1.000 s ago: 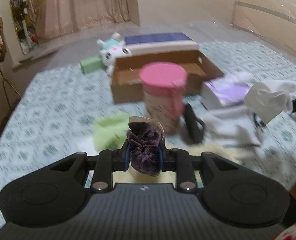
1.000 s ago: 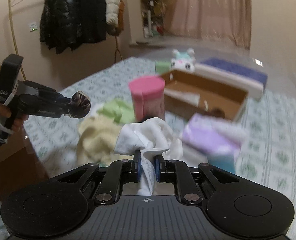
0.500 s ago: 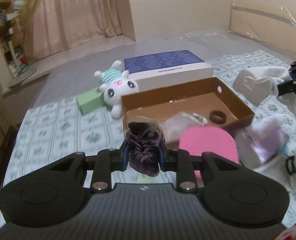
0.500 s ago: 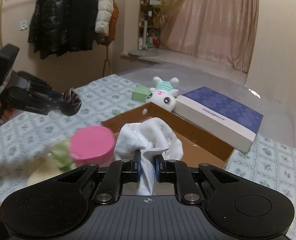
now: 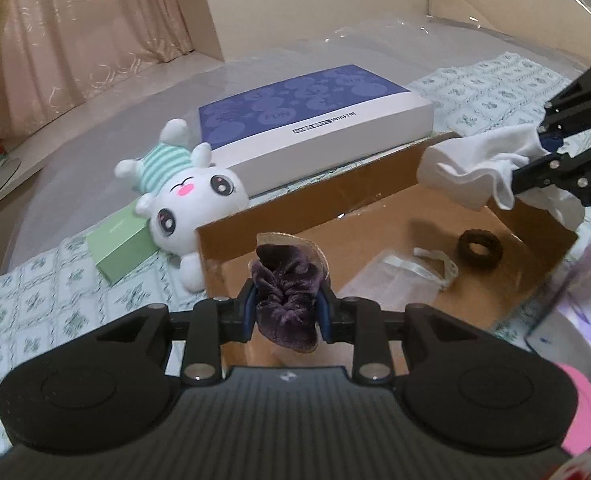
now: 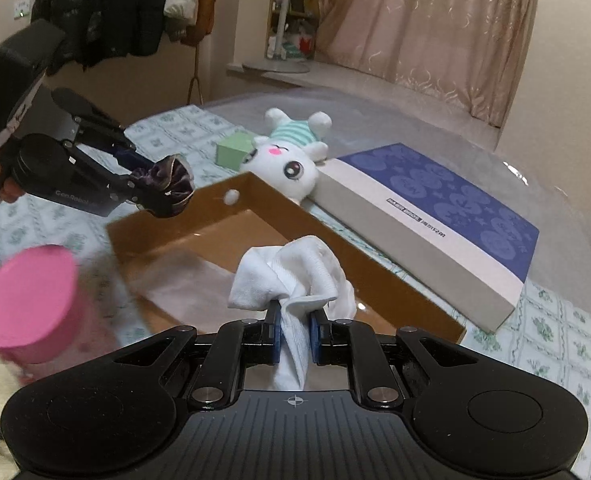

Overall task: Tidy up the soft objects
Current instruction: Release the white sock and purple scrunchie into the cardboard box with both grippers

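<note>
The left gripper (image 5: pixel 286 309) holds a purple velvet scrunchie (image 5: pixel 285 300) in jaws that have just been easing wider, low centre, over the cardboard box (image 5: pixel 375 184). At right, the right gripper (image 5: pixel 535 160) clamps a white sock (image 5: pixel 479 164). The blue gift box (image 5: pixel 307 100) reads "FUN"; the left gripper's body reads "DAS"

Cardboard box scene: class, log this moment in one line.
left tool: holds purple scrunchie | right tool: holds white sock | both: over cardboard box
</note>
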### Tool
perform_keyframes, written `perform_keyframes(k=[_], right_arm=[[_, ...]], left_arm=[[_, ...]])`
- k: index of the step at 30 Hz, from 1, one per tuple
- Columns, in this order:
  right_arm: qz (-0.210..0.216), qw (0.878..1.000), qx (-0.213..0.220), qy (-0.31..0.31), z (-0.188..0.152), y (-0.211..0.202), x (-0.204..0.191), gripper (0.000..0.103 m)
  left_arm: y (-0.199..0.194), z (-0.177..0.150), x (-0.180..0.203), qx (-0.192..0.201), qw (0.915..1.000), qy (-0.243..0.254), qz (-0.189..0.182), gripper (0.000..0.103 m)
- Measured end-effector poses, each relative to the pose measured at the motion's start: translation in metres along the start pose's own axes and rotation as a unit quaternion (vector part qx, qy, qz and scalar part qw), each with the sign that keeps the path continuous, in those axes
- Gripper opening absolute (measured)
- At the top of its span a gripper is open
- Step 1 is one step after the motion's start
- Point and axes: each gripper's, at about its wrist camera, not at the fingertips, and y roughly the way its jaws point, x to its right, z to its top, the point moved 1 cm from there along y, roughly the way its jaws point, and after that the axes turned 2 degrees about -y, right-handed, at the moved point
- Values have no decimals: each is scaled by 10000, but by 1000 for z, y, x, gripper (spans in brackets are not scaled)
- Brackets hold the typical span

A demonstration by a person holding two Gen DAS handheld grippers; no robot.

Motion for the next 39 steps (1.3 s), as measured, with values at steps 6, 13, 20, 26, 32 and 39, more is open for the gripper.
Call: perform_keyframes(k=[6,13,20,26,32,39], right_arm=[[-51,9996,194,-177,5,29,13,14],[-256,9986,365,289,5,49,25,73],[-122,9998,-28,163,-11,47,16,73],[-39,9998,-58,162,-20,30,11,73],[-35,9991,91,404,-24,0,3,73],[-62,9950,461,879,-30,-51,-9,73]], left_arm=[[29,9,4,31,9999,122,-60,34],[47,10,7,77,9999,46,133,66],[50,5,7,8,10000,64,58,66],[36,-1,1,-7,9999,-109,43,66],[12,-9,-10,-50,9988,-482,97,64],[-40,-28,-19,32,9951,-980,123,62]])
